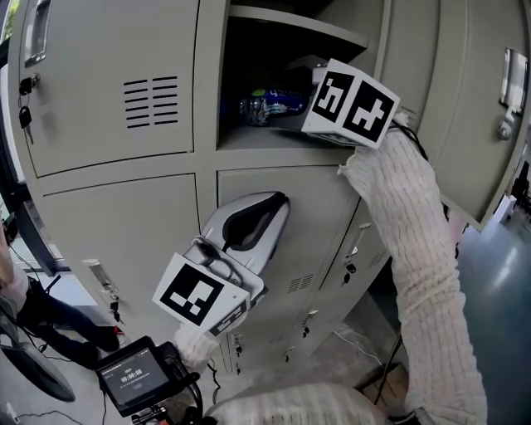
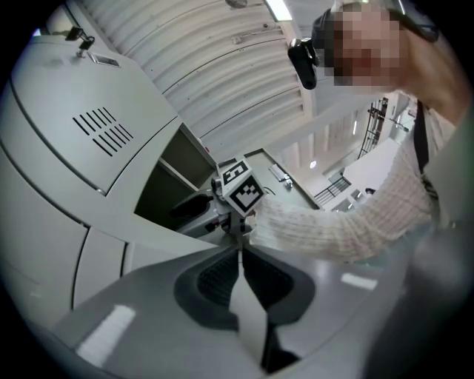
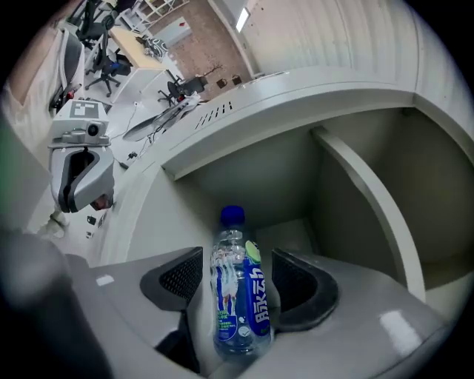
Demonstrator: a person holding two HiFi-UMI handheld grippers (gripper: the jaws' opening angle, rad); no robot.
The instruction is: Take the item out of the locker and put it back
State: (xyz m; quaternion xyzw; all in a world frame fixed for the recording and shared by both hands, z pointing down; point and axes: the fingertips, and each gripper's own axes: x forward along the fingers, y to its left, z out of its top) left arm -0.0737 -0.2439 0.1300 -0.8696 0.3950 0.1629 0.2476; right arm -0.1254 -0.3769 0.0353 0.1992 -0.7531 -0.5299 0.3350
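A clear bottle (image 3: 237,296) with a blue cap and blue label is inside the open locker compartment (image 3: 252,178), its cap toward the back wall. In the head view the bottle (image 1: 267,105) seems to lie on the compartment's floor (image 1: 249,137). My right gripper (image 3: 237,275) reaches into the compartment. Its jaws are open, with the bottle between the pads and a small gap on each side. My left gripper (image 1: 270,207) is lower down in front of a closed locker door, shut with nothing in it. In its own view the left gripper (image 2: 239,255) points up at the lockers.
The compartment's door (image 1: 465,108) hangs open at the right. Closed locker doors (image 1: 116,83) surround the opening, and keys (image 1: 25,116) hang from one at the left. A shelf (image 1: 299,23) tops the compartment. A timer screen (image 1: 133,378) and another person (image 1: 50,319) are at the lower left.
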